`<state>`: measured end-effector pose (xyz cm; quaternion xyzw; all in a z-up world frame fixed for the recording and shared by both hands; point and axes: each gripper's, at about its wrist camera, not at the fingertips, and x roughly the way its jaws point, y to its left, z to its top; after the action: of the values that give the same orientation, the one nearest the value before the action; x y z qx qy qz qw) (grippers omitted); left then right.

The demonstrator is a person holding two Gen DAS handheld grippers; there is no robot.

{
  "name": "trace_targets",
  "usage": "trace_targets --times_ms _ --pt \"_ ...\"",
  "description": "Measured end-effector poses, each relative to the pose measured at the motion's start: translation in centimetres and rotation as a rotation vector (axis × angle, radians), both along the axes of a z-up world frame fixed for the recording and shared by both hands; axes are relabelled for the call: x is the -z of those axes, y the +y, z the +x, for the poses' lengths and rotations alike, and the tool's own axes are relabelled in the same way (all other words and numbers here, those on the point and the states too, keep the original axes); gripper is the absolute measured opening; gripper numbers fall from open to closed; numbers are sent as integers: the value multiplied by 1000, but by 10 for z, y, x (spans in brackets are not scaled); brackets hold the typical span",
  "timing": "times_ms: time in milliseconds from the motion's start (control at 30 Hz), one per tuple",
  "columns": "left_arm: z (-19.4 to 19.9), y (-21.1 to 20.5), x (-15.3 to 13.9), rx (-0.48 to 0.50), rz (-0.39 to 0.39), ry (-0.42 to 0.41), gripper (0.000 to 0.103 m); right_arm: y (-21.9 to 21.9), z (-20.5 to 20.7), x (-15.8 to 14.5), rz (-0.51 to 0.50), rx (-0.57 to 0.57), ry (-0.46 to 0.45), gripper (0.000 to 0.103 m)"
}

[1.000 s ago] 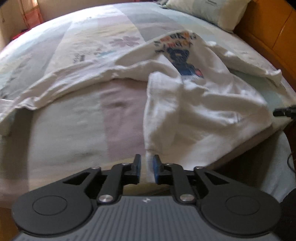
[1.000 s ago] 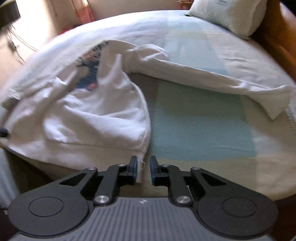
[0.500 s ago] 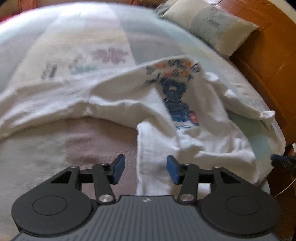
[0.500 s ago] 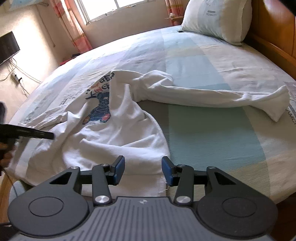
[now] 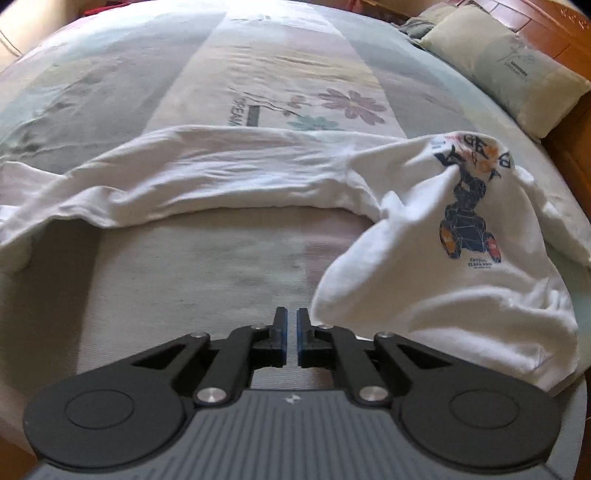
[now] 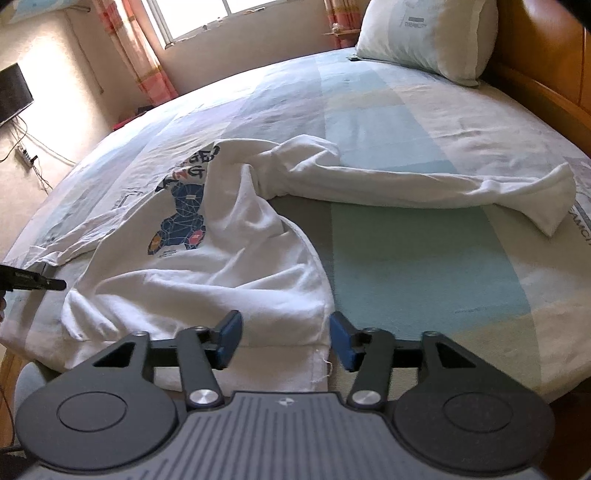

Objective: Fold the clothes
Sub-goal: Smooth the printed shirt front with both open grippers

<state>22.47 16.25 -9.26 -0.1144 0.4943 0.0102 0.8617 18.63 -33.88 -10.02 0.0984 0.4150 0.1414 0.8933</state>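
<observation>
A white long-sleeved sweatshirt (image 5: 443, 295) with a dark blue bear print (image 5: 467, 221) lies crumpled on the bed. One sleeve (image 5: 184, 184) stretches out to the left in the left wrist view. My left gripper (image 5: 291, 332) is shut with nothing in it, over bare sheet just left of the sweatshirt's hem. In the right wrist view the sweatshirt (image 6: 221, 280) has its other sleeve (image 6: 443, 188) reaching right. My right gripper (image 6: 286, 339) stands open, and the hem's corner lies between its fingers, untouched. The left gripper's tip (image 6: 33, 282) shows at the left edge.
The bed sheet (image 5: 221, 266) is pastel-striped with a flower print. A pillow (image 6: 424, 37) leans on the wooden headboard (image 6: 546, 66) at the far right. A curtained window (image 6: 192, 18) and a wall-mounted TV (image 6: 11, 92) lie beyond the bed.
Both grippers let go of the sweatshirt's hem and opened. The left one has since shut again and swung left over bare sheet. The right one has opened wider.
</observation>
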Motion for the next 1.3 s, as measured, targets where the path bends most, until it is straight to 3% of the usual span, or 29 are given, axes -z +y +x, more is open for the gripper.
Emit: trace_targets --times_ms 100,300,433,567,700,833,900,967,1000,1033,1167,1300 --pt "4 2 -9 -6 -41 -34 20 1 3 -2 -6 -4 -8 61" --pt "19 -16 -19 44 -29 -56 40 1 12 -5 -14 -7 -28 66" --pt "22 -34 -27 95 -17 -77 43 0 17 -8 -19 -9 -41 65" --pt "30 -57 -34 187 -10 -119 51 0 24 -10 -25 -11 -54 58" --pt "46 -88 -35 303 -2 -193 53 13 72 3 -68 -21 -54 56" --pt "68 -109 -30 400 -26 -239 56 31 132 34 -106 -45 -6 35" --pt "81 -117 -26 458 -43 -243 57 42 152 51 -121 -83 43 31" --pt "95 -125 -22 503 -62 -214 57 53 157 56 -172 -124 50 28" --pt "101 -129 -19 521 -72 -196 57 57 156 55 -200 -138 46 22" --pt "108 -133 -18 533 -80 -176 56 55 156 53 -199 -131 66 8" --pt "125 -145 -20 546 -104 -86 56 28 157 41 -171 21 177 7" --pt "141 -142 -37 491 -165 79 56 -13 159 40 -52 191 392 14"
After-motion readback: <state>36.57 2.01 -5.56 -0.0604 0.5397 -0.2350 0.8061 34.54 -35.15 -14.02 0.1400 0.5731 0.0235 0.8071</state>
